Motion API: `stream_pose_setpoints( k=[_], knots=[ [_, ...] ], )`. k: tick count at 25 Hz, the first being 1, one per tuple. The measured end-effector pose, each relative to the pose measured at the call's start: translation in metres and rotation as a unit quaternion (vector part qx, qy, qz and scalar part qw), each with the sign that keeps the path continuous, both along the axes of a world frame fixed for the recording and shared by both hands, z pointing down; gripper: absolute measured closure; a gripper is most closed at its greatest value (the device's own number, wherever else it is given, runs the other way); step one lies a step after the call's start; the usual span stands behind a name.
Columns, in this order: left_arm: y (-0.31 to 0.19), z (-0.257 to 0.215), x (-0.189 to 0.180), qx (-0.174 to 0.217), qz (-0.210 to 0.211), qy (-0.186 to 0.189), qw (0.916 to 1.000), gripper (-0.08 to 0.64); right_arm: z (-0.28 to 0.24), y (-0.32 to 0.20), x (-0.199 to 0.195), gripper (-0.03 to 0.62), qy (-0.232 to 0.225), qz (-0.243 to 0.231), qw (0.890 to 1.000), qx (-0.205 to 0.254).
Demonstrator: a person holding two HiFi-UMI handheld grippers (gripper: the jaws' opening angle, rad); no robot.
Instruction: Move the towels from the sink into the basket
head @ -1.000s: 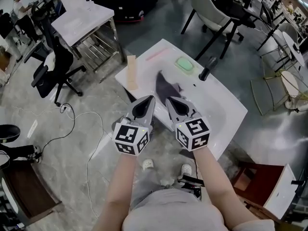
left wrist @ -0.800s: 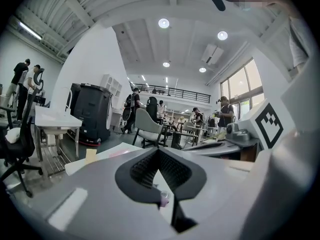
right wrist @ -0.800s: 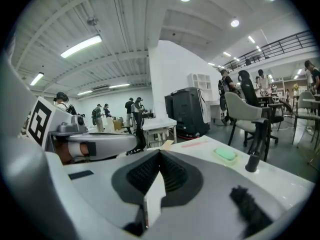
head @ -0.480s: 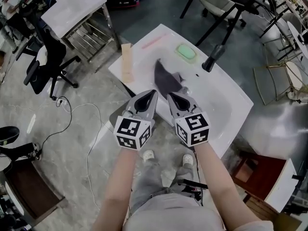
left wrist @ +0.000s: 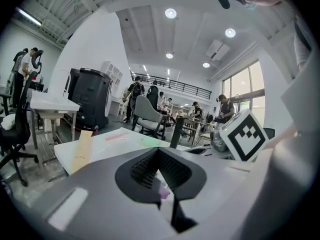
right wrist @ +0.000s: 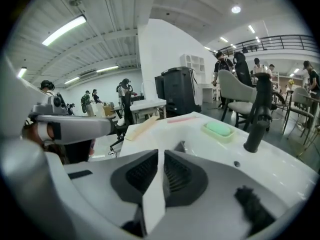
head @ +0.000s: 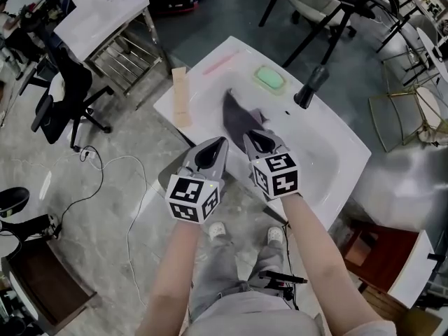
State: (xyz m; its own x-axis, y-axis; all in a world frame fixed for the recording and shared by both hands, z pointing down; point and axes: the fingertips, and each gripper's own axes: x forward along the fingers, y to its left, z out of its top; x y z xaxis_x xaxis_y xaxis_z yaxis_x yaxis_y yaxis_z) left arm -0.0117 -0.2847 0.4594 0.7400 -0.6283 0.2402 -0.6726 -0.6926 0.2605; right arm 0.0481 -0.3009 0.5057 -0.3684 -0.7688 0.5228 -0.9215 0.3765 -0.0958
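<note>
A dark grey towel lies crumpled in the white sink, and a small part of this towel shows in the right gripper view. Both grippers hover side by side over the sink's near edge. My right gripper is shut and empty, its tip just short of the towel's near end. My left gripper is beside it to the left, also shut with nothing held. In the gripper views the left gripper and right gripper point across the sink. No basket is in view.
A black faucet stands at the sink's far right, with a green soap and a pink strip on the back rim. A beige flat piece lies on the left rim. Office chairs and tables surround the sink.
My right gripper has edged forward towards the towel. The left gripper has hardly moved. The head view has shifted slightly over the sink.
</note>
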Motion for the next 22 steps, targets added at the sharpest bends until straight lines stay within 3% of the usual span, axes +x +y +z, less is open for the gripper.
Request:
stream_pose_setpoints(
  k=[1,3,10,16,22],
  knots=[
    [-0.001,0.002,-0.001,-0.002,0.000,-0.001,1.0000,0.557,0.006,-0.003,0.001,0.568,0.002,0.000,1.000,-0.005],
    [-0.002,0.005,-0.002,-0.005,-0.001,-0.001,1.0000,0.557,0.018,-0.010,0.004,0.469,0.004,0.002,1.000,-0.019],
    [-0.004,0.014,-0.005,-0.013,-0.002,-0.001,0.9999,0.557,0.054,-0.027,0.010,0.388,0.006,0.014,0.998,-0.059],
    [0.000,0.025,-0.003,-0.021,0.001,-0.003,0.9998,0.557,0.083,-0.035,0.018,0.351,-0.002,0.020,0.994,-0.112],
    [0.001,0.032,-0.001,-0.024,0.004,-0.003,0.9997,0.557,0.112,-0.047,0.021,0.350,0.049,-0.006,0.990,-0.135]
  ],
)
